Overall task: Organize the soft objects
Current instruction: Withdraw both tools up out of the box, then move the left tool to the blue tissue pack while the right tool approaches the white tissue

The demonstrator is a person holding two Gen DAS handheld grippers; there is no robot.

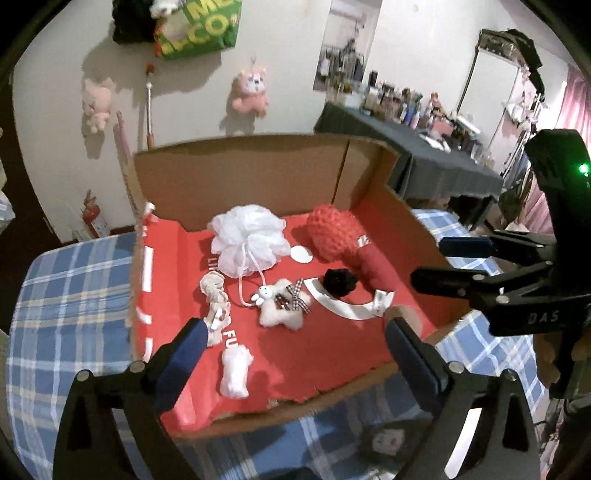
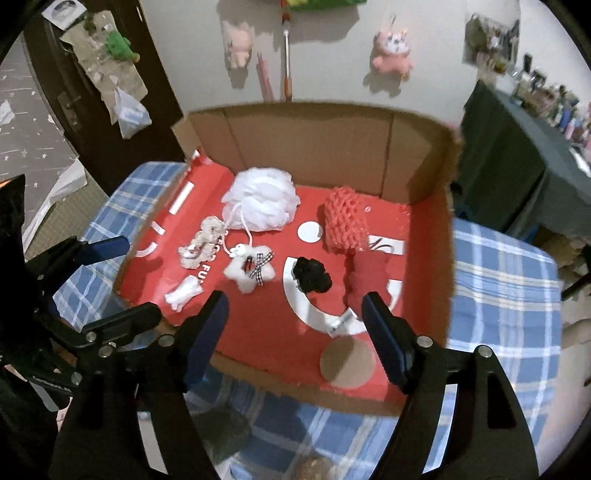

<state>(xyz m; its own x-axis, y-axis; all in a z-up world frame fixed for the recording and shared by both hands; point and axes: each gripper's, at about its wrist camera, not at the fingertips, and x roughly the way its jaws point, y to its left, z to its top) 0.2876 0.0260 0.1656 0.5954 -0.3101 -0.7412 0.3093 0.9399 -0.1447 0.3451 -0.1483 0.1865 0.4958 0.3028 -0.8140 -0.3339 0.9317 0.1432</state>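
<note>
Blue plaid counter [image 1: 66, 295] carries an open cardboard box [image 1: 236, 173] with soft items on its red floor. Left tool [image 1: 295, 332] and right tool [image 2: 295, 310] both gape, empty.

A blue-and-white plaid cloth [image 2: 498, 280] is covering the surface in the foreground. Behind it an off-white wall [image 1: 288, 66] is standing, with two pink plush toys [image 1: 250, 92] and a green printed bag [image 1: 199, 33] hanging on it. A dark wooden door [image 2: 110, 92] is showing at the left. A long table draped in dark grey fabric [image 1: 424, 155], crowded with bottles, is running along the right, and pink curtains [image 1: 576, 107] are hanging beyond.
</note>
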